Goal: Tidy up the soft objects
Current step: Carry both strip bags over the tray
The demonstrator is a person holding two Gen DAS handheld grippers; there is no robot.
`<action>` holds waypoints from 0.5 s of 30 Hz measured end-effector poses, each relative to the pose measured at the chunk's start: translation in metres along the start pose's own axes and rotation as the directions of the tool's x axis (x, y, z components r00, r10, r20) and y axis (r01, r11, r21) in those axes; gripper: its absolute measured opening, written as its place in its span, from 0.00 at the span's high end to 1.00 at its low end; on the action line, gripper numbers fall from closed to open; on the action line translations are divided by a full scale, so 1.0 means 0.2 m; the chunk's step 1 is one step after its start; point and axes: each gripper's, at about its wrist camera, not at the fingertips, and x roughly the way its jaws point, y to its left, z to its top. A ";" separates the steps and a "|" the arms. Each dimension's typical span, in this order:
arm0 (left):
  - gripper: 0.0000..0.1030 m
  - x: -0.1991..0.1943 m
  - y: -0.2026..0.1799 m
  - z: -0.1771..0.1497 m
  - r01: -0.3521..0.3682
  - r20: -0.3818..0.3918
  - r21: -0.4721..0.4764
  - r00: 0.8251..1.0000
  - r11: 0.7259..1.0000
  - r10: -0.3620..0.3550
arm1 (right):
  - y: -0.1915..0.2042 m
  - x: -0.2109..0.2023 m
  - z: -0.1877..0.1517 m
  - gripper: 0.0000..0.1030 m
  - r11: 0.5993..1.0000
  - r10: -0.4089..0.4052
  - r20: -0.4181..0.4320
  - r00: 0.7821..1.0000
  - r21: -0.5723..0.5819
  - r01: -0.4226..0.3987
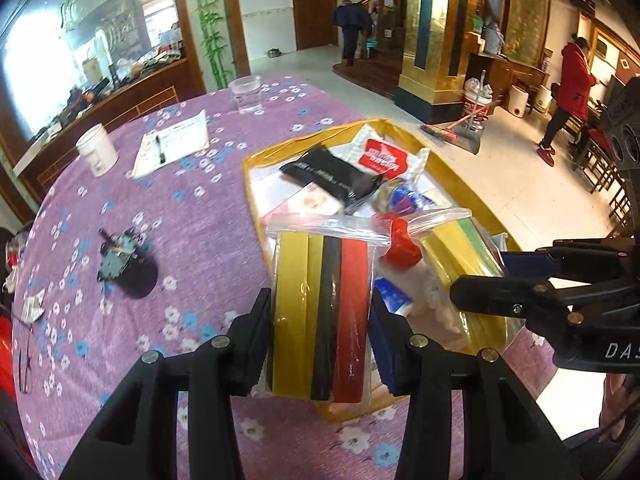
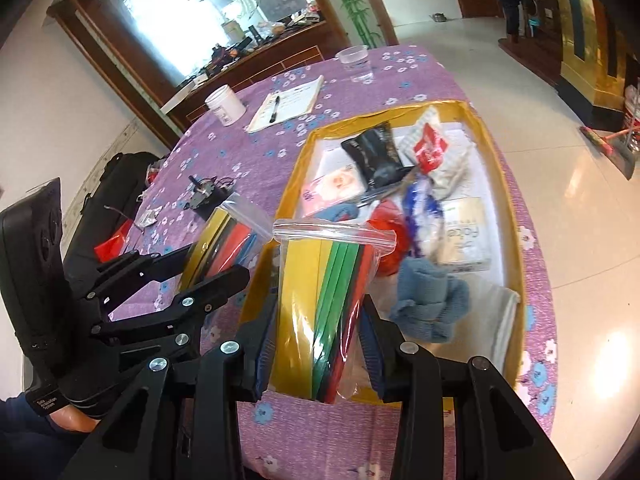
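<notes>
Right hand-held gripper (image 2: pixel 320 348) view alone shows blue cloth (image 2: pixel 430 306).

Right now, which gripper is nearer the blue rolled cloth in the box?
Right. The right gripper, shut on a bag of colored sheets, is just beside the blue cloth; the left gripper holds its bag farther left.

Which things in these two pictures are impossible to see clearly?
- Left wrist view: bag bottom, hidden between the fingers.
- Right wrist view: other bag bottom, hidden likewise.
- Both views: box floor, covered by its contents.
- Notepad writing, too small.
</notes>
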 end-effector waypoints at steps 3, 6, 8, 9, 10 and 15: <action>0.57 0.01 -0.04 0.02 0.004 0.008 0.015 1.000 1.000 -0.005 | -0.03 -0.01 0.00 0.60 1.000 -0.012 0.000 1.000 0.007 0.012; 0.57 0.02 -0.06 0.04 0.011 0.016 0.025 1.000 1.000 -0.011 | -0.04 -0.01 0.00 0.60 1.000 -0.022 -0.002 1.000 0.010 0.022; 0.57 0.03 -0.07 0.04 0.014 0.018 0.028 1.000 0.999 -0.015 | -0.06 -0.01 0.01 0.60 1.000 -0.029 -0.003 1.000 0.012 0.029; 0.57 0.04 -0.08 0.05 0.017 0.019 0.029 1.000 0.999 -0.017 | -0.07 -0.01 0.01 0.60 0.999 -0.032 -0.004 0.999 0.013 0.032; 0.57 0.04 -0.08 0.05 0.018 0.019 0.028 1.000 0.999 -0.019 | -0.08 -0.01 0.01 0.60 0.999 -0.035 -0.005 0.999 0.015 0.035; 0.57 0.08 -0.09 0.07 0.024 0.018 0.027 1.000 0.999 -0.025 | -0.10 -0.01 0.01 0.60 0.998 -0.051 -0.008 0.999 0.023 0.051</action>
